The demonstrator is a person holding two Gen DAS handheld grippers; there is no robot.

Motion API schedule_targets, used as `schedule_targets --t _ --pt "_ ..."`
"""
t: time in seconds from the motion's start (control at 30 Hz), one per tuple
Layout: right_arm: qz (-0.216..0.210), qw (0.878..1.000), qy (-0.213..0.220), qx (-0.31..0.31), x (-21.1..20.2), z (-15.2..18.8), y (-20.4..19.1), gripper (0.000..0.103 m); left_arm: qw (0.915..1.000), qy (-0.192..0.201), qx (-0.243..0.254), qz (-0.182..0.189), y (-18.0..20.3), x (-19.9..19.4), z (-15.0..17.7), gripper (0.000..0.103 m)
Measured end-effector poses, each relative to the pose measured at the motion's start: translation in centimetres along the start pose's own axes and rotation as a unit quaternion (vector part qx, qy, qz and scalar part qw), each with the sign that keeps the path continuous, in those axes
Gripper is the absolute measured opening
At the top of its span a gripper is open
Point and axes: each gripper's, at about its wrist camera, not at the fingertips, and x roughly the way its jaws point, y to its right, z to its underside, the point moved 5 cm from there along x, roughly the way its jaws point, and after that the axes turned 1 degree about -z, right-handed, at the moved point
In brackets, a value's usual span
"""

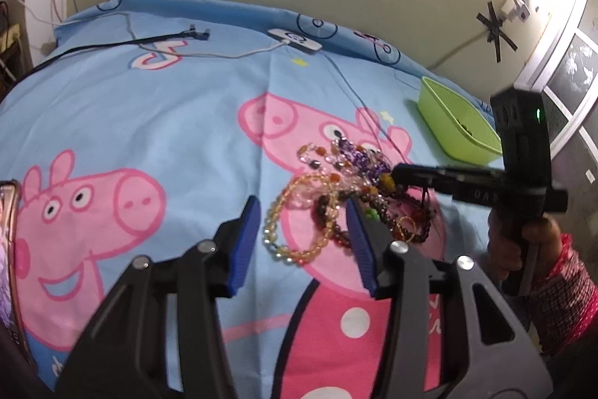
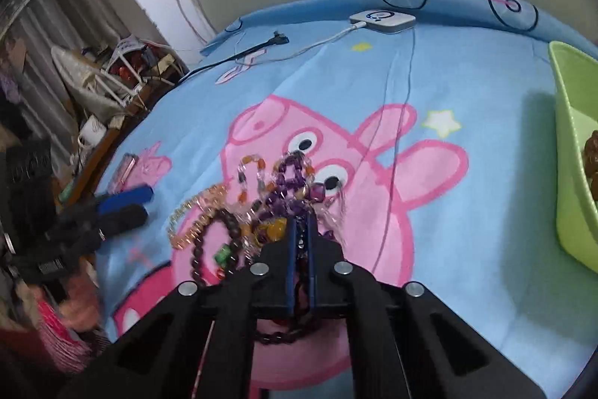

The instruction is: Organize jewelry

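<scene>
A pile of bead bracelets [image 1: 336, 189] in yellow, purple, pink and dark red lies on the blue cartoon bedsheet [image 1: 149, 122]. My left gripper [image 1: 304, 212] is open, its blue fingers on either side of the near edge of the pile. My right gripper [image 1: 396, 174] reaches in from the right and is shut in the pile. In the right wrist view the right gripper [image 2: 301, 223] is shut on a dark beaded bracelet [image 2: 287, 333] that hangs between its fingers, with the rest of the pile [image 2: 261, 197] ahead. The left gripper [image 2: 130, 200] shows at the left.
A green plastic basket [image 1: 454, 122] with some dark beads stands to the right of the pile; it also shows in the right wrist view [image 2: 572, 152]. A white device [image 1: 295, 40] with cables lies at the far side of the bed. A phone [image 1: 9, 249] lies at the left.
</scene>
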Motion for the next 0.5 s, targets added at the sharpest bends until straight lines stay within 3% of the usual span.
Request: schedule_targets --t 0.13,0.2,0.5 --pt "-0.013 0.999 0.046 -0.006 -4.0 -2.1 -1.5 0.000 0.9997 0.007 0.022 0.006 0.7 0.1 -0.7 0.046" --pt "-0.018 0.997 0.067 -0.014 -6.0 -3.0 -2.3 0.000 0.9993 0.015 0.033 0.009 1.5 0.0 -1.3 0.058" --pt "-0.027 0.988 0.147 -0.049 -13.1 -6.6 -6.0 0.000 0.9927 0.051 0.102 0.038 6.4 -0.8 -3.6 0.063"
